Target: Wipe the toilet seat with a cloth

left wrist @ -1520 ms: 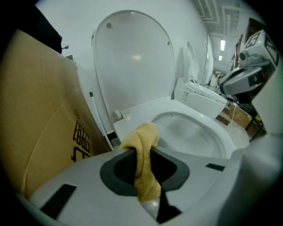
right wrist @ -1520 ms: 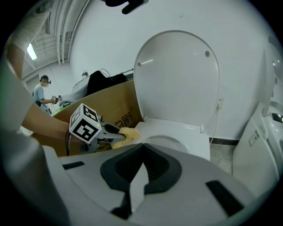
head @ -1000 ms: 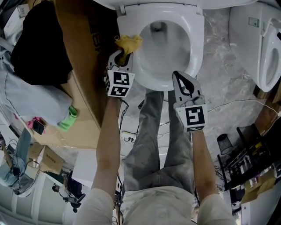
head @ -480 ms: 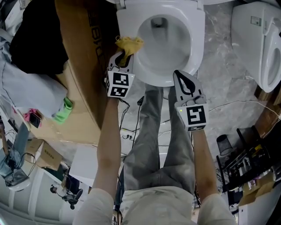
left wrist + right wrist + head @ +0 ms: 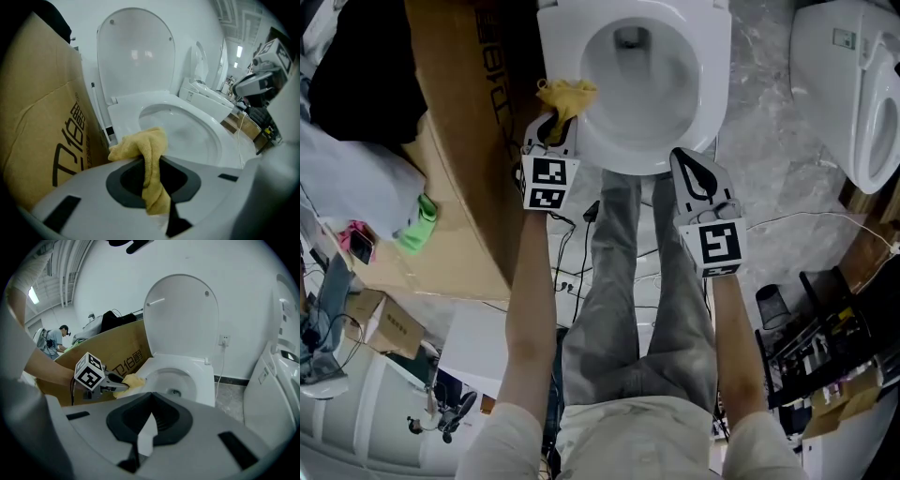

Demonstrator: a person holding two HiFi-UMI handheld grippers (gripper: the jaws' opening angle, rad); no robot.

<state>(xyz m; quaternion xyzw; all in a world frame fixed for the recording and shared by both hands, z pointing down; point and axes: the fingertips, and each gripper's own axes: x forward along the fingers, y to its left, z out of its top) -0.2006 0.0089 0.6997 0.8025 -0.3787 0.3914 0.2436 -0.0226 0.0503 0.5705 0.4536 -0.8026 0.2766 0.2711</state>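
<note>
Right of centre, the right gripper (image 5: 682, 161) hangs closed and empty near the front of the seat (image 5: 717, 89), apparently held clear of the work. Up and left of it, the left gripper (image 5: 553, 120) pinches the yellow cloth (image 5: 567, 94), whose bunched end sits at the seat's left rim beside the box (image 5: 459, 141), placed for wiping. Beyond, the lid (image 5: 136, 51) stands raised.

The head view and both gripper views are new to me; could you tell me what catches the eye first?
The yellow cloth stands out, pinched in the left gripper's jaws at the left rim of the white toilet seat, whose lid is up. The right gripper hangs by the seat's front edge, jaws together and empty, and a big cardboard box crowds the toilet's left side.
</note>
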